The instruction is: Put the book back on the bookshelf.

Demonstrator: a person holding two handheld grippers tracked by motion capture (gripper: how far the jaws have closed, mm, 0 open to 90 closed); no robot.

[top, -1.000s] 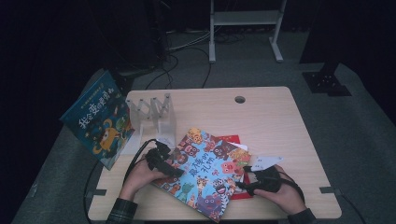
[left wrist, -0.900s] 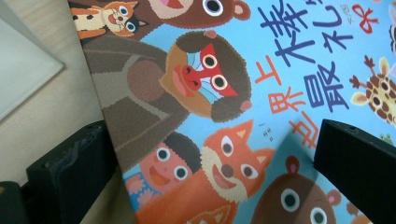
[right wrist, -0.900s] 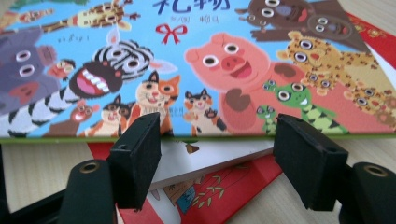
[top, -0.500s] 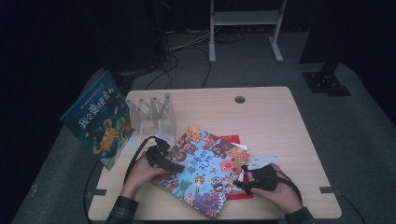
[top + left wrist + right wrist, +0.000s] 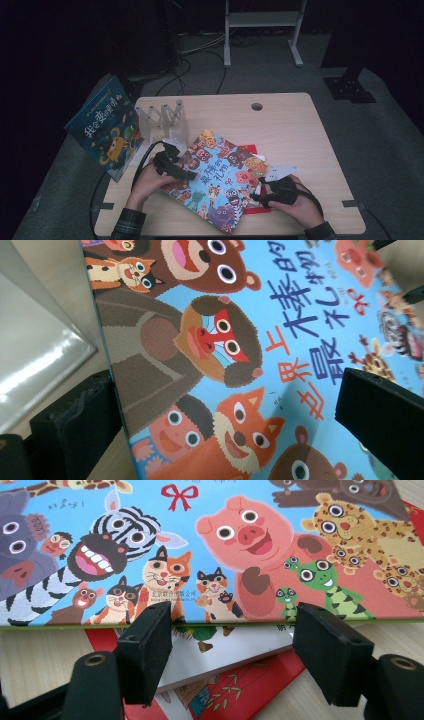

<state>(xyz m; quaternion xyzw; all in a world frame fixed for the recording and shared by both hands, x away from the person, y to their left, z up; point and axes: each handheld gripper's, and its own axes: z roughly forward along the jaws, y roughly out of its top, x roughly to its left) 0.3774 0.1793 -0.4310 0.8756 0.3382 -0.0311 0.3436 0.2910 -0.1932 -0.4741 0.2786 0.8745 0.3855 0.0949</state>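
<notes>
Since the earlier frame the left side of the animal picture book (image 5: 216, 181) had lifted off the tabletop (image 5: 295, 130) near its front edge, our left tongs (image 5: 186, 175) clamped on that edge, one jaw above the cover and one below. Our right tongs (image 5: 227, 630) stood slightly apart at the book's opposite edge, not yet gripping. We judged it best to raise slowly so the red book (image 5: 240, 690) underneath stayed put.

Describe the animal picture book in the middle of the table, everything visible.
The animal picture book is a thin, glossy light-blue hardcover crowded with cartoon animals and red and blue Chinese title text. It lies closed and skewed on the table, over a red book. The left tool straddles its left edge; the right tool meets its right edge.
</notes>
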